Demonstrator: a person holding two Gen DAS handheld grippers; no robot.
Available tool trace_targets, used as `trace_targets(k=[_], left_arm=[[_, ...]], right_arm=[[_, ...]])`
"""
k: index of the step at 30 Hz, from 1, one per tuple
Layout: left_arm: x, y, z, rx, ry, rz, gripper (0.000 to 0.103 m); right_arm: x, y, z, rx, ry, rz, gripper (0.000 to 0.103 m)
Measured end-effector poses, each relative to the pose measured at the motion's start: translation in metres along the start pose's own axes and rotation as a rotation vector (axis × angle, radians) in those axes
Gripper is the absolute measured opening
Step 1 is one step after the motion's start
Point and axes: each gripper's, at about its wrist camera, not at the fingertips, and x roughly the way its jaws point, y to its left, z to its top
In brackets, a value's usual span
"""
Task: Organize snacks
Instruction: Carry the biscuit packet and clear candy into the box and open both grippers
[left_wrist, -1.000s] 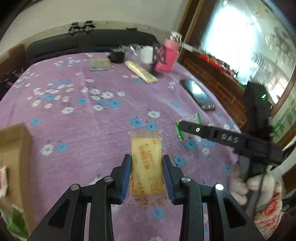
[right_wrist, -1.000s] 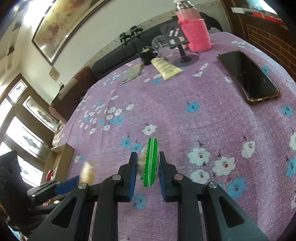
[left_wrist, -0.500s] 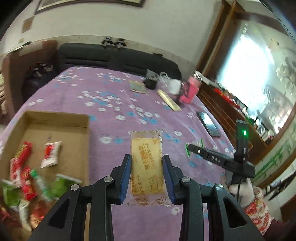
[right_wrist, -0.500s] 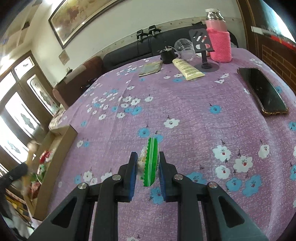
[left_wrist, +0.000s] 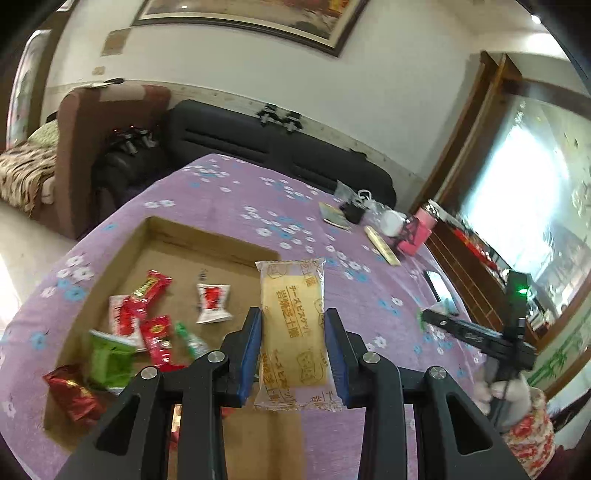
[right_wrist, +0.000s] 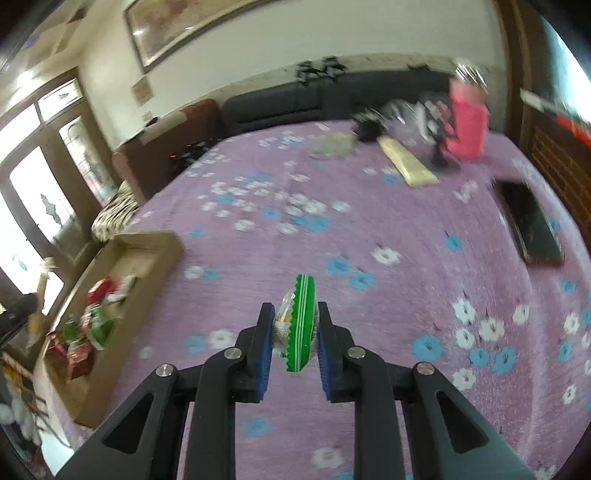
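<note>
The left gripper (left_wrist: 293, 347) is being held above the near right part of the cardboard box (left_wrist: 207, 243), its blue-padded fingers (left_wrist: 248, 350) pinching a yellow biscuit packet (left_wrist: 291, 332) by its long edges, the packet lying flat and clear of the box floor. Red, green and white snack packets (left_wrist: 147, 332) are being kept loose on the box floor to the left. The right gripper (right_wrist: 295, 341) is being held over the purple flowered table (right_wrist: 369, 229), its fingers pinching a green-striped snack packet (right_wrist: 301, 328) edge-on and upright. Beyond, a phone (right_wrist: 532, 229) is lying near the right edge; a pink bottle (right_wrist: 467, 122) and a flat yellow packet (right_wrist: 408, 164) are standing farthest back, blurred.
</note>
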Motion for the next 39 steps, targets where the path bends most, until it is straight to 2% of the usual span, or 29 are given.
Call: trace_targets(k=[5, 9, 15, 21, 34, 37, 39], left_arm=[[-0.012, 0.023, -0.002, -0.045, -0.024, 0.014, 0.036], [-0.019, 0.043, -0.004, -0.085, -0.035, 0.033, 0.036], [-0.021, 0.068, -0.008, -0.130, -0.029, 0.058, 0.036], [-0.008, 0.083, -0.002, -0.114, -0.002, 0.102, 0.036], [0.051, 0.089, 0.019, -0.085, 0.102, 0.181, 0.036], [0.054, 0.088, 0.021, -0.074, 0.101, 0.196, 0.039], [0.054, 0.086, 0.021, -0.070, 0.096, 0.203, 0.050]], right_arm=[[-0.014, 0.060, 0.016, -0.098, -0.021, 0.076, 0.021], [-0.009, 0.106, 0.018, -0.157, -0.004, 0.141, 0.021], [0.017, 0.168, 0.015, -0.241, 0.044, 0.192, 0.021], [0.060, 0.210, 0.009, -0.298, 0.111, 0.185, 0.021], [0.135, 0.221, 0.013, -0.304, 0.206, 0.104, 0.021], [0.143, 0.219, 0.013, -0.293, 0.218, 0.104, 0.021], [0.147, 0.219, 0.012, -0.289, 0.225, 0.110, 0.021]])
